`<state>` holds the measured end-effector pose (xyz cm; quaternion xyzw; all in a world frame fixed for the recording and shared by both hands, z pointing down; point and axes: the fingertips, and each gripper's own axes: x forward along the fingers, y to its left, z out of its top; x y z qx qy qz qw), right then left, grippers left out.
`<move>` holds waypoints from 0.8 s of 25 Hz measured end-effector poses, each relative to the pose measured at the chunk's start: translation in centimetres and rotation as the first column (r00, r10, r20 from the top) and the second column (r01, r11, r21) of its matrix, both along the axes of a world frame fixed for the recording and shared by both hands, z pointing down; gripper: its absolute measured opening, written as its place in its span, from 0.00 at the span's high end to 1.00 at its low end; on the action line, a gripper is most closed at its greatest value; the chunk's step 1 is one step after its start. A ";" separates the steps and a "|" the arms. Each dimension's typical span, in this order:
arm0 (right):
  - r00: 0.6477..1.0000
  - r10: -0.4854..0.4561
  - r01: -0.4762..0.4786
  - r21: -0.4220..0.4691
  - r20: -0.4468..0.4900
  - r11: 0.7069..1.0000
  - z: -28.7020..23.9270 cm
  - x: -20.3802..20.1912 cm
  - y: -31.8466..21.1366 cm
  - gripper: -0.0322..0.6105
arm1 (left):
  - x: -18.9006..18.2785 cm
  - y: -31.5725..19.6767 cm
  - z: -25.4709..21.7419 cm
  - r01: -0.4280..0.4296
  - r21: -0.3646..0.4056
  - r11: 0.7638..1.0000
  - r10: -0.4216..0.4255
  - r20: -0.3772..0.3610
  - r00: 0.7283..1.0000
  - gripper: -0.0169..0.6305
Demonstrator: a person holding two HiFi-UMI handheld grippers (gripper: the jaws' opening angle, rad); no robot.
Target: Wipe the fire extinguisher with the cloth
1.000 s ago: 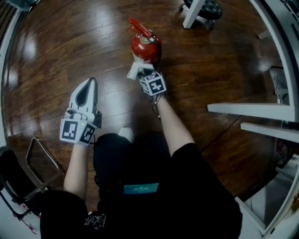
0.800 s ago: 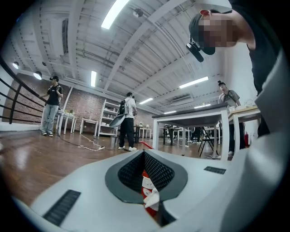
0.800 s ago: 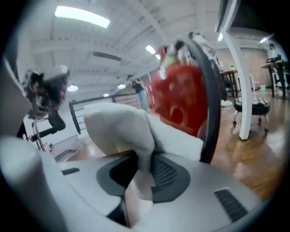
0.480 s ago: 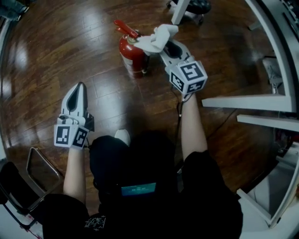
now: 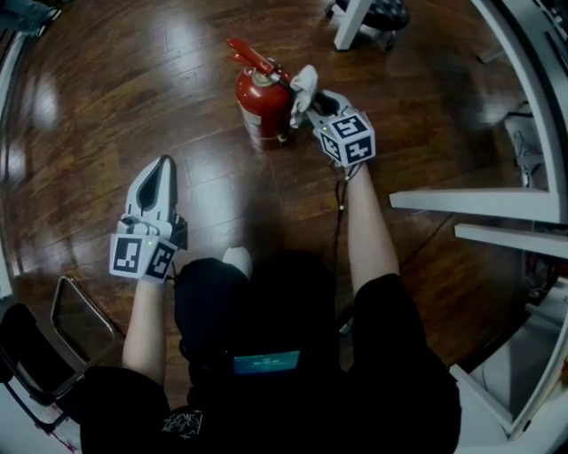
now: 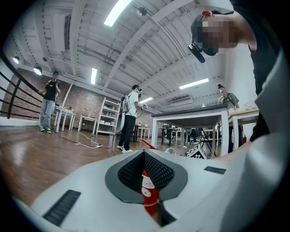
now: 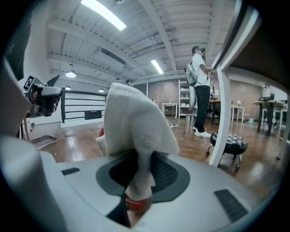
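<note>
Cloth [image 5: 304, 80] in right tongs [image 5: 306, 97] beside extinguisher [image 5: 262, 99] — stool [image 5: 383, 12] beyond.

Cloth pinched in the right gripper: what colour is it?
The cloth is plain white, clearest in the right gripper view.

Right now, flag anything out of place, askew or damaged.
Nothing stands out. The fire extinguisher stands upright on the floor; the right tongs pinch the cloth beside it; the left tongs are shut, empty.

The red extinguisher [image 5: 262, 105] stood upright on the wood floor [image 5: 133, 97]. The white cloth [image 5: 303, 85], bunched, was pinched in the right tool [image 5: 309, 105], just beside its top.
</note>
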<state>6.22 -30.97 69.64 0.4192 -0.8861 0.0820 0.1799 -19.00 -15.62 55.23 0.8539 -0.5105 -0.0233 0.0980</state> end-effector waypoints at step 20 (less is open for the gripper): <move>0.981 0.032 -0.031 -0.009 0.193 0.999 -1.1 0.2 4.8 0.79 | -1.3 1.4 0.6 0.023 -0.012 1.000 -0.023 0.016 1.000 0.97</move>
